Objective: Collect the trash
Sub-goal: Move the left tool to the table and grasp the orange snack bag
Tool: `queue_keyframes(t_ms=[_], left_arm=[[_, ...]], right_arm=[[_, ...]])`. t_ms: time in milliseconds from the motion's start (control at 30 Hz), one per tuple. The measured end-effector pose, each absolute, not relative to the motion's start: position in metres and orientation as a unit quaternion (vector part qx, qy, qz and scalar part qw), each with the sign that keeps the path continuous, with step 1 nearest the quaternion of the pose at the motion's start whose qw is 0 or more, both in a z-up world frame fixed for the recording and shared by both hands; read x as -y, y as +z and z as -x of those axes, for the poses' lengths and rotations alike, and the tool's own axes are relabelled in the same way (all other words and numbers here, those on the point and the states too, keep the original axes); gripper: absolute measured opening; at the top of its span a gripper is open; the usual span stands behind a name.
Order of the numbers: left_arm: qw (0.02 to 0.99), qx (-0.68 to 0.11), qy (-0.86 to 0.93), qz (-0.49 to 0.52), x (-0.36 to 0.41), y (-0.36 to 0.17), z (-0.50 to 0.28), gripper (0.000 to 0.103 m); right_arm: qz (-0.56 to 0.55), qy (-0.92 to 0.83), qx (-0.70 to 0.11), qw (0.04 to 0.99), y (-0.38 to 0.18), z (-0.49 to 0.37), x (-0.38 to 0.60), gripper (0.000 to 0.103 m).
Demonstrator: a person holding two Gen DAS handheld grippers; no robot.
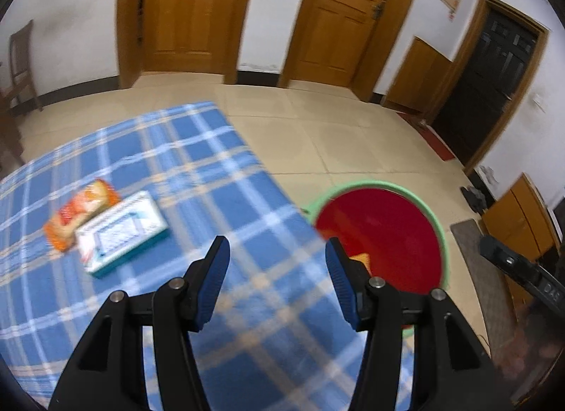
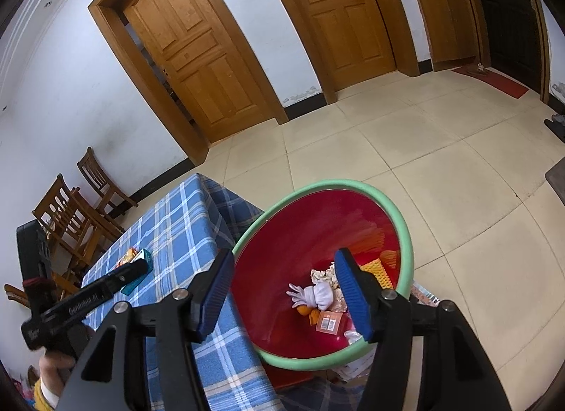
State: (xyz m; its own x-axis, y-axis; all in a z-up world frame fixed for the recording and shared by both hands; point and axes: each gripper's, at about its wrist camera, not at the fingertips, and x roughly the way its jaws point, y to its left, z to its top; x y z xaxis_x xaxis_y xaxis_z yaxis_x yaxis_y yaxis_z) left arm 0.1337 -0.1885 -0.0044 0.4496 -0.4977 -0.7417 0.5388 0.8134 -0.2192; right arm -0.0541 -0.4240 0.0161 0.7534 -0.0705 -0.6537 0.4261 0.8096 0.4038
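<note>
The left claw hangs over the blue checked cloth of the desk, released, its blue pads apart with nothing between them. Ahead of it, toward the desk's left side, lie 2 pieces of trash touching each other: an orange snack packet and, just beside it on the nearer side, a white and teal box (this view is blurred, so the print on both is unreadable).

Off the desk's right edge, on the tiled floor, stands a red bin with a green rim. The right claw is poised above its mouth, also released and empty. Inside the bin lie a white glove, crumpled paper, an orange tag with a barcode and some yellow and orange wrappers.

In the right wrist view the left claw reaches in from the left over the desk, a hand showing under its handle.
</note>
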Motion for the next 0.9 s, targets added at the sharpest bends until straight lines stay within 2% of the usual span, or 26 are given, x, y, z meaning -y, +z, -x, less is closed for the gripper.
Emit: queue_keyframes(t_ms=[367,733,767,800,833,900], left_arm=[[0.878,-0.430,-0.206,-0.039,0.125,-0.011,-0.198,0.056],[0.871,-0.468,-0.134,-0.061,0.085,-0.044,-0.253,0.056],[0.869,-0.474,-0.127,-0.061,0.082,-0.048,-0.256,0.057],[0.871,-0.472,-0.126,-0.055,0.079,-0.049,-0.259,0.064],[0.872,-0.471,-0.124,-0.053,0.077,-0.049,-0.260,0.067],[0.872,-0.470,-0.128,-0.049,0.075,-0.050,-0.263,0.067]], right_arm=[[-0.272,-0.138,-0.331,0.893,0.017,0.045,0.415,0.065],[-0.268,-0.134,-0.349,0.888,0.013,0.033,0.405,0.065],[-0.268,-0.134,-0.350,0.888,0.012,0.032,0.404,0.065],[-0.267,-0.133,-0.352,0.887,0.012,0.030,0.403,0.065],[-0.267,-0.133,-0.353,0.887,0.011,0.029,0.403,0.066],[-0.266,-0.132,-0.357,0.886,0.009,0.027,0.402,0.066]])
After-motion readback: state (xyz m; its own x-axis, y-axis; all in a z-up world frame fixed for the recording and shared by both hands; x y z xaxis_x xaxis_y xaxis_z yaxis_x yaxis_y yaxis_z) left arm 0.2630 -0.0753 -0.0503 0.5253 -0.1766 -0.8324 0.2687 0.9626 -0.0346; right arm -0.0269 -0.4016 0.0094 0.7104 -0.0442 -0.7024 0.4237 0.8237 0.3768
